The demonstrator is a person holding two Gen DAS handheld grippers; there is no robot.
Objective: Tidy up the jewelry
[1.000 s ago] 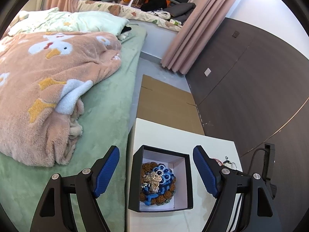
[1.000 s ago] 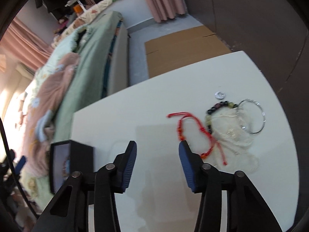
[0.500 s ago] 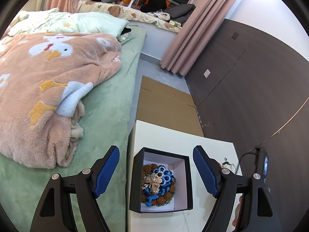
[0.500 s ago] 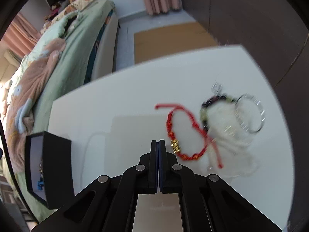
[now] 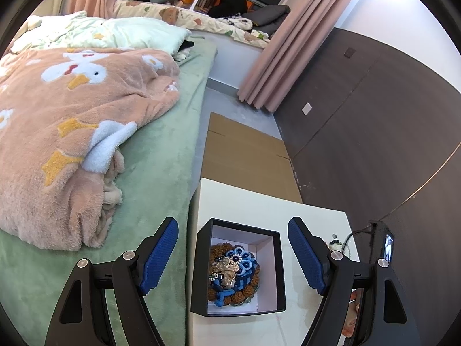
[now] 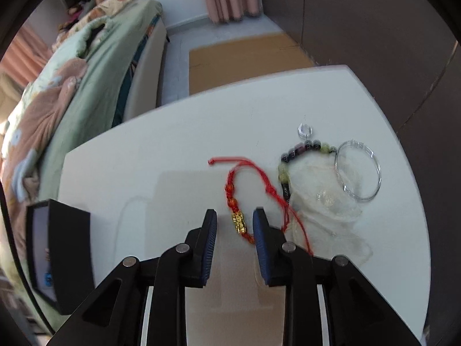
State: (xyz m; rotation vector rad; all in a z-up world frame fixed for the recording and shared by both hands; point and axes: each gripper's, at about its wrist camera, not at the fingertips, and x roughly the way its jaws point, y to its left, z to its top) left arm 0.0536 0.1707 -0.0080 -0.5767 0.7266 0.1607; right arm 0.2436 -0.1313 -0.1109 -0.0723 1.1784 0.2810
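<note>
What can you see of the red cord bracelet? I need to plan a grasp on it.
The red cord bracelet is a braided loop of red string with knotted red beads and gold-coloured beads at its near side. It lies flat on the white table, loose tails trailing across the sheer pouch beside it. The right tongs are open, their pads straddling the gold beads without gripping.

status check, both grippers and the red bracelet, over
Left gripper open, straddling black box. Right gripper open around red bracelet, gold beads between the fingers, no grip. Nothing blocking.
</note>
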